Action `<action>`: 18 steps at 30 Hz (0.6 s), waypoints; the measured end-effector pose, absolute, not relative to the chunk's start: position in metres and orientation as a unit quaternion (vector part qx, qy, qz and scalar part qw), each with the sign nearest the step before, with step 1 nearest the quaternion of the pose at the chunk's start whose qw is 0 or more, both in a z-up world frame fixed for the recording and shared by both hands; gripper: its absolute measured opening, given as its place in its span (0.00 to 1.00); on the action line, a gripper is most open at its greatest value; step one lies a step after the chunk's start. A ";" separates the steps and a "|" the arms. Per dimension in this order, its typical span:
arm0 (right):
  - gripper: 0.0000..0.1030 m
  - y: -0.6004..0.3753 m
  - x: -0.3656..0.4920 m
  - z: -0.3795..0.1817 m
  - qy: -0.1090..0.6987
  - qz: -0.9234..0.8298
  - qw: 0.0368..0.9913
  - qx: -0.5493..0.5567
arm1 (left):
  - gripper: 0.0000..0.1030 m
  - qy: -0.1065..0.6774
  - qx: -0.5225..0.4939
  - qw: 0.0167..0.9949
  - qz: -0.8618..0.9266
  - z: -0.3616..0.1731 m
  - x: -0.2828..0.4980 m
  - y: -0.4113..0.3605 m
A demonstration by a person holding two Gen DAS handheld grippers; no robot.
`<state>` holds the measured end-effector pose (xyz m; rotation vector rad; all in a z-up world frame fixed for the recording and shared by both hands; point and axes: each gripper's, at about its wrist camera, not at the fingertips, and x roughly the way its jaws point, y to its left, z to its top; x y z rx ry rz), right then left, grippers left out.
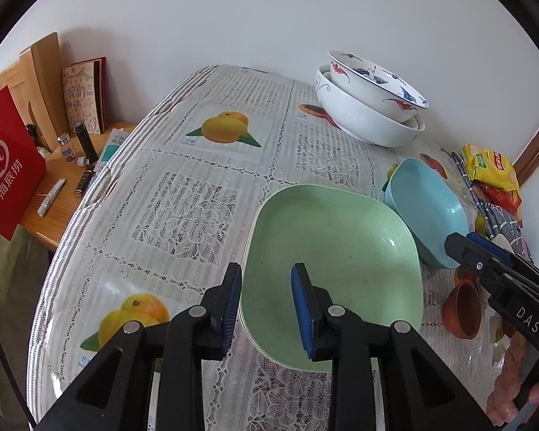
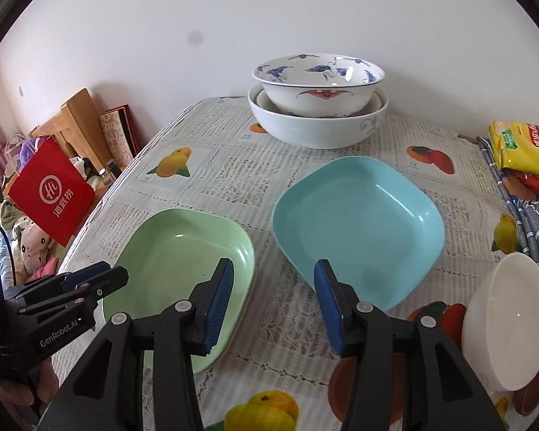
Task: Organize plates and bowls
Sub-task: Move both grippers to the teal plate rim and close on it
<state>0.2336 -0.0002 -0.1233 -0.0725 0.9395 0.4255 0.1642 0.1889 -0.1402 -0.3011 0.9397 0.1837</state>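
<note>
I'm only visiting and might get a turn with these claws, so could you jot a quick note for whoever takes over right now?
Left claw: open, straddling the near rim of the green plate, not gripping.
Right claw: open and empty, above the cloth between the green plate and the blue plate.
Done: patterned bowl nested in the big white bowl at the back.
Left: stack the two plates; the small white bowl lies tipped at the right.

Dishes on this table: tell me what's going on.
A person holds a claw in each hand, tidying dishes. The left claw is open at the green plate's near rim; the right claw hangs open, empty, by the blue plate. Two patterned bowls already sit nested at the back.
</note>
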 end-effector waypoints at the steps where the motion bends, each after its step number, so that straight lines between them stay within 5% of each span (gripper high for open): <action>1: 0.47 -0.006 0.232 -0.121 0.449 0.200 0.871 -0.031 | 0.29 0.448 -0.139 0.878 0.095 -0.136 0.163 0.187; 3: 0.51 -0.017 0.230 -0.116 0.449 0.193 0.872 -0.023 | 0.52 0.444 -0.126 0.881 0.104 -0.129 0.162 0.183; 4: 0.52 -0.023 0.228 -0.114 0.448 0.189 0.873 -0.021 | 0.55 0.439 -0.121 0.884 0.106 -0.126 0.161 0.180; 18: 0.57 -0.079 0.218 -0.078 0.431 0.138 0.891 -0.018 | 0.56 0.420 -0.092 0.899 0.086 -0.088 0.174 0.131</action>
